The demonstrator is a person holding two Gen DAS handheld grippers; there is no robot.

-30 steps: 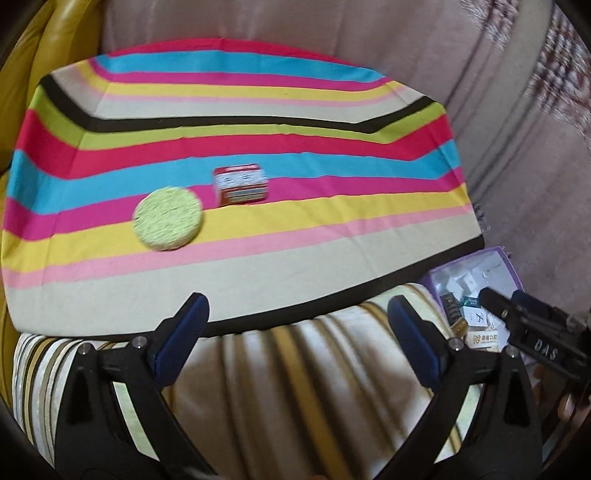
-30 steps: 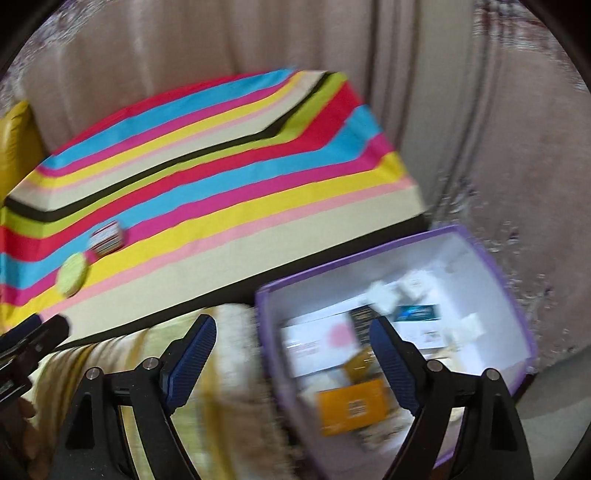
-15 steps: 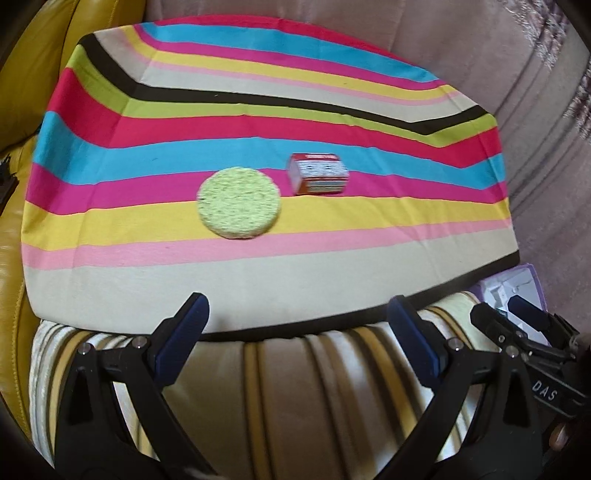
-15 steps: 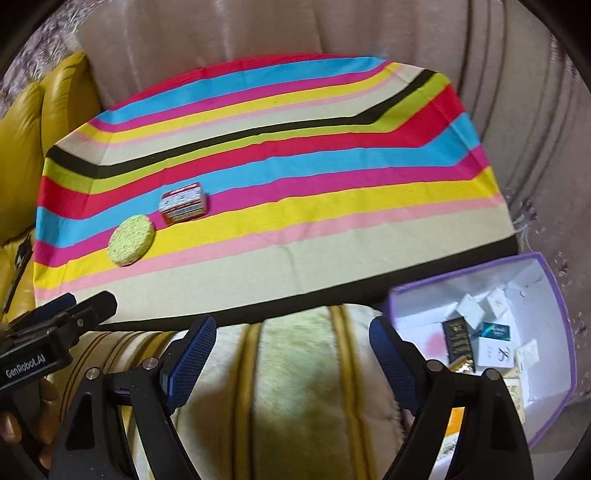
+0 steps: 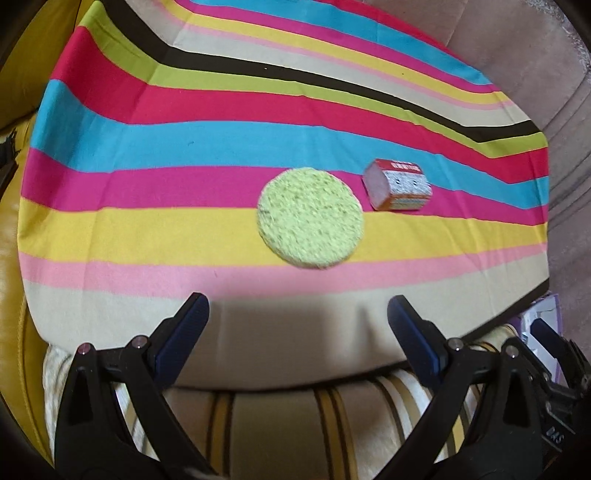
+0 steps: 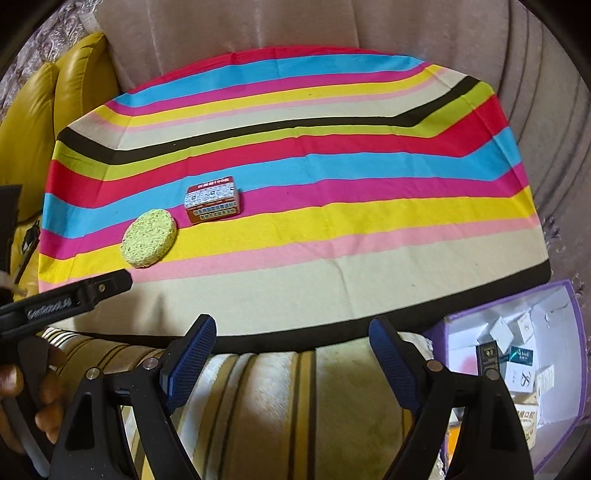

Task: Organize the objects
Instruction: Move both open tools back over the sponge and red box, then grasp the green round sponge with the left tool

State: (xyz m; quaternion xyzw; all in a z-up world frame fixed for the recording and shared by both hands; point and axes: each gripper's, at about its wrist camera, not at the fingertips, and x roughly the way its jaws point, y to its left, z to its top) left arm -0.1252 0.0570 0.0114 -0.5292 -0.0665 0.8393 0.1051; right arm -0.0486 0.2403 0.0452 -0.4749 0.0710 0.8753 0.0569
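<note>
A round green sponge (image 5: 310,218) lies on the striped cloth (image 5: 147,229), with a small red box (image 5: 399,184) just to its right. My left gripper (image 5: 297,332) is open and empty, just short of the sponge over the cloth's near edge. My right gripper (image 6: 291,350) is open and empty at the cloth's front edge. In the right wrist view the sponge (image 6: 147,238) and the red box (image 6: 212,199) lie left of centre, and the left gripper's finger (image 6: 92,291) reaches in near the sponge.
A purple-rimmed white box (image 6: 576,332) holding several small cartons stands low at the right, past the cloth's edge. A striped cushion (image 6: 295,406) lies under both grippers. A yellow leather seat (image 6: 37,122) is at the left, a beige curtain (image 6: 295,26) behind.
My left gripper has moved forward and left, so the sponge is now centred and much closer. My right gripper has swung left, away from the purple box, toward the cloth.
</note>
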